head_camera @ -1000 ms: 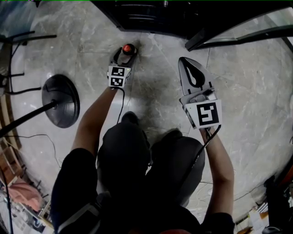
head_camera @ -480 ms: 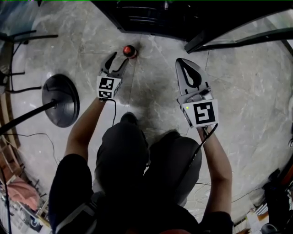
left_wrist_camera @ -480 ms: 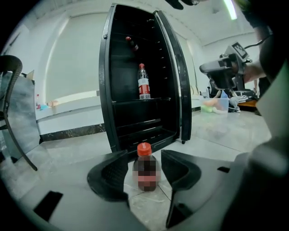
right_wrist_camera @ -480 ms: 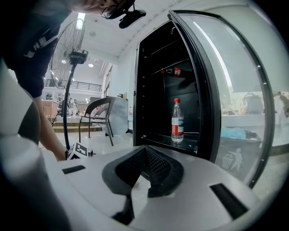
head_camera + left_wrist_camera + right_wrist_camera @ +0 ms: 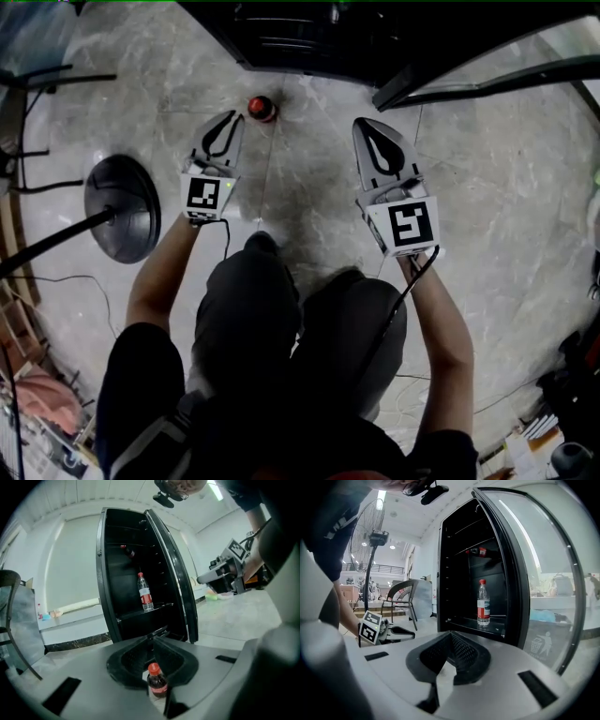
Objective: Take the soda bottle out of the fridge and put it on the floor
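The left gripper (image 5: 231, 116), having let go of the bottle (image 5: 262, 107), is lifting clear of it, its jaws just closing together on nothing. The bottle is standing upright on the floor (image 5: 506, 187) before the open fridge (image 5: 309, 37), so the task is looking done. The right gripper (image 5: 362, 123) is hovering clenched and empty.
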A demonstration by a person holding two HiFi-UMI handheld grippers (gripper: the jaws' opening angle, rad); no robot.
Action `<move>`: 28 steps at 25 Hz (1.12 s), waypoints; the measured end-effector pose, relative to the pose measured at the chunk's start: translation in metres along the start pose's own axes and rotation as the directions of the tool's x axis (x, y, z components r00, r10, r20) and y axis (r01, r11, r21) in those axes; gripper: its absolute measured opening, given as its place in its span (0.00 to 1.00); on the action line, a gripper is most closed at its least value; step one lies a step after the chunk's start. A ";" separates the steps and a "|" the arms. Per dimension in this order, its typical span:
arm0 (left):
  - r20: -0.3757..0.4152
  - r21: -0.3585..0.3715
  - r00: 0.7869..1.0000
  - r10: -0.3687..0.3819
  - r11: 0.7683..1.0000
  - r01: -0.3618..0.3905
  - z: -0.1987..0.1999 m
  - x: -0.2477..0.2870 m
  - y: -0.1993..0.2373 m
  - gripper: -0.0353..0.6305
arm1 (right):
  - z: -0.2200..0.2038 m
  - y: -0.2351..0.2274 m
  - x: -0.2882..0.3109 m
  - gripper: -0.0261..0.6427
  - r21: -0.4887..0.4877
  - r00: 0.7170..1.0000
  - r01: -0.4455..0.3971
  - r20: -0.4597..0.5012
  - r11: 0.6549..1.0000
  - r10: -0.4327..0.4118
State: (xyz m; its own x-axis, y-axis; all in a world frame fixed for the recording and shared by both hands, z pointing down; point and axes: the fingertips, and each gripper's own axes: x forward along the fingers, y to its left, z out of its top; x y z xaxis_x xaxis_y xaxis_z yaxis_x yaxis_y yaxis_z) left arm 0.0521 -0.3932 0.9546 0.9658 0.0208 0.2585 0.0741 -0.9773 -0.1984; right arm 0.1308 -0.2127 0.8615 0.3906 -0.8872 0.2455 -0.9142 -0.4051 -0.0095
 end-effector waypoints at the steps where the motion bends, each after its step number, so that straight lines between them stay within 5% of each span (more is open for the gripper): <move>1: 0.013 -0.003 1.000 0.006 1.000 -0.006 0.006 -0.002 0.000 0.13 | 0.002 0.001 0.000 0.06 -0.006 1.000 -0.004 0.003 1.000 0.004; 10: 0.070 -0.034 0.998 0.006 0.999 -0.004 0.081 -0.026 0.002 0.09 | 0.042 -0.003 -0.011 0.06 -0.003 0.999 0.006 0.041 1.000 -0.006; 15: 0.094 0.004 0.995 -0.018 1.000 0.017 0.156 -0.044 0.001 0.09 | 0.092 -0.001 -0.031 0.06 0.003 0.999 0.013 0.049 1.000 -0.013; 28: 0.124 -0.046 0.992 -0.027 0.998 0.032 0.367 -0.120 0.002 0.09 | 0.258 0.025 -0.120 0.06 0.056 0.996 0.060 0.060 0.997 -0.064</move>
State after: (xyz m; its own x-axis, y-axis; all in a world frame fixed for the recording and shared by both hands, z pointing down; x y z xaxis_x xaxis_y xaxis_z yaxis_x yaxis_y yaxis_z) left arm 0.0279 -0.3202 0.5762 0.9869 0.0727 0.1442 0.0939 -0.9849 -0.1458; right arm 0.0891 -0.1733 0.5821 0.4537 -0.8712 0.1875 -0.8816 -0.4695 -0.0485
